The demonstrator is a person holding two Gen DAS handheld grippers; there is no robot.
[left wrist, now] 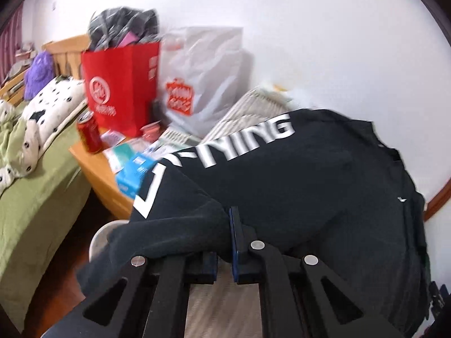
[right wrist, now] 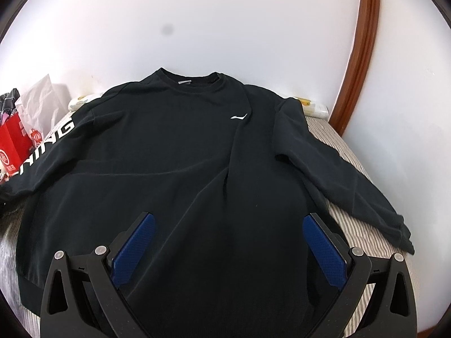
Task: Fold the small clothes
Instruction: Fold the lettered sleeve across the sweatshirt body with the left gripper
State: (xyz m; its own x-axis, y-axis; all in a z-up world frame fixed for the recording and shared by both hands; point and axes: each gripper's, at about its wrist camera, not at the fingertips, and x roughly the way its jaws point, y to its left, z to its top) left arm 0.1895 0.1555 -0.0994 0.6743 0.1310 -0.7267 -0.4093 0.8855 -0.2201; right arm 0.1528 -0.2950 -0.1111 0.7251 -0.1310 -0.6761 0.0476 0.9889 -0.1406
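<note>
Your left gripper [left wrist: 225, 225] has its jaws pressed together on the cuff end of the black sweatshirt [right wrist: 180, 152]'s lettered sleeve [left wrist: 225, 146]; the cloth bunches over the left finger and drapes off toward seven o'clock; that view is blurred, so the finer folds cannot be made out. Your right gripper [right wrist: 229, 242] has its jaws spread wide, one blue pad [right wrist: 132, 250] at eight o'clock and the other at four o'clock, with the sweatshirt's lower body between them; the pads pinch nothing; whether they touch the cloth cannot be told.

The sweatshirt lies front up on the striped bed cover [right wrist: 352, 225], collar at twelve o'clock against the white wall [right wrist: 225, 22], small white logo [right wrist: 239, 116] at one o'clock of its chest; the plain sleeve [right wrist: 344, 180] runs out toward four o'clock, lying flat on the cover.

In your left view, a red paper bag [left wrist: 121, 90] stuffed with dark clothes stands at ten o'clock on a wooden side table [left wrist: 98, 169], a white plastic bag [left wrist: 203, 84] just beside it; a red drink can [left wrist: 89, 135] stands near the table's edge.
</note>
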